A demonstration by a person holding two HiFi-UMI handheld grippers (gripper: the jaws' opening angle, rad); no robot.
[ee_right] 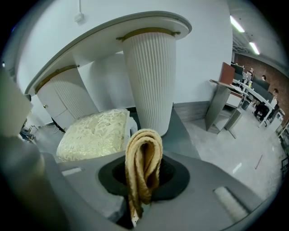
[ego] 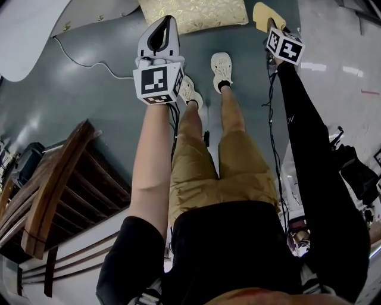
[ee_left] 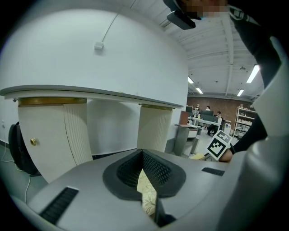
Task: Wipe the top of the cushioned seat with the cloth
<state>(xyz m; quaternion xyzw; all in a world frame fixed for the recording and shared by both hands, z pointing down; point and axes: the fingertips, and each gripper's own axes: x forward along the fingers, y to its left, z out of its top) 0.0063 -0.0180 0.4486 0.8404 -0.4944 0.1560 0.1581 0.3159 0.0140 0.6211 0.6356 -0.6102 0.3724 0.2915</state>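
The cushioned seat point(ego: 193, 13), cream with a gold leaf pattern, lies on the grey floor ahead of the person's feet. In the right gripper view the seat point(ee_right: 92, 133) sits left of a fluted white column. My right gripper point(ee_right: 144, 180) is shut on a folded yellow cloth point(ee_right: 143, 149), which loops out past its tips. In the head view the cloth point(ego: 262, 13) hangs in the air right of the seat, not touching it. My left gripper point(ego: 161, 33) is shut on nothing and hovers near the seat's left edge. A strip of the seat point(ee_left: 146, 189) shows through its jaws.
A white table point(ego: 24, 36) on fluted white columns point(ee_right: 151, 76) stands at the far left. A wooden chair point(ego: 53, 184) is close by on the left. A cable point(ego: 89, 62) trails over the floor. The person's legs and shoes point(ego: 221, 65) stand just short of the seat.
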